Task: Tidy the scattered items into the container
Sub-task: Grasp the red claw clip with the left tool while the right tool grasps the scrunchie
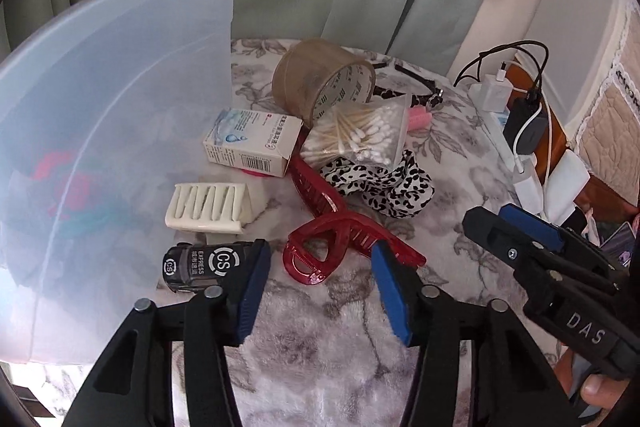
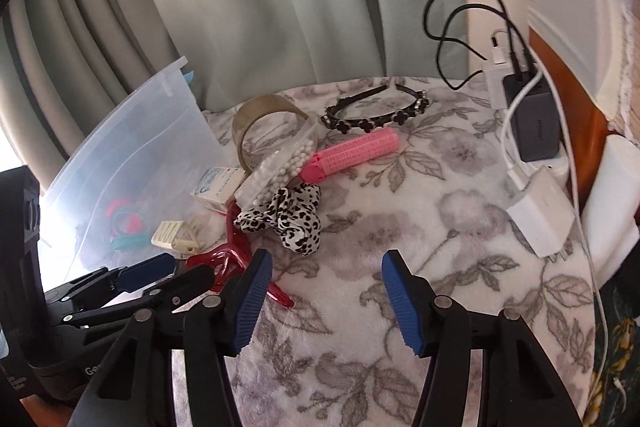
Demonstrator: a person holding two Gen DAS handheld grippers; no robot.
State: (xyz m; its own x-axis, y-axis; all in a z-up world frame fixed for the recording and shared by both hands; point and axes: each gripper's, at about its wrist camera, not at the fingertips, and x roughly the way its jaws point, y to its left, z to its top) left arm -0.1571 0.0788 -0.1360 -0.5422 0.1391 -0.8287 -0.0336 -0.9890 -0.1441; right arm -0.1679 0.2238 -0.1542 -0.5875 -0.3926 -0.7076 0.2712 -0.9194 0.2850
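A translucent plastic container (image 1: pixel 100 107) stands at the left, with red and teal items showing dimly through its wall. My left gripper (image 1: pixel 320 291) is open over a red hair claw (image 1: pixel 332 239); the claw's loop end lies between the pads, and the right pad is at one of its arms. A small black toy car (image 1: pixel 196 265) sits just left of the left pad. My right gripper (image 2: pixel 326 299) is open above the floral cloth, with nothing between its fingers. A spotted scrunchie (image 2: pixel 288 219) lies ahead of it, and the red hair claw (image 2: pixel 232 251) is beside its left finger.
A cream hair clip (image 1: pixel 212 207), a white box (image 1: pixel 252 143), a tape roll (image 1: pixel 316 79) and a bag of cotton swabs (image 1: pixel 356 135) crowd the cloth. A pink roller (image 2: pixel 352 151) and a black headband (image 2: pixel 376 115) lie farther back. Chargers and cables (image 2: pixel 536 131) line the right edge.
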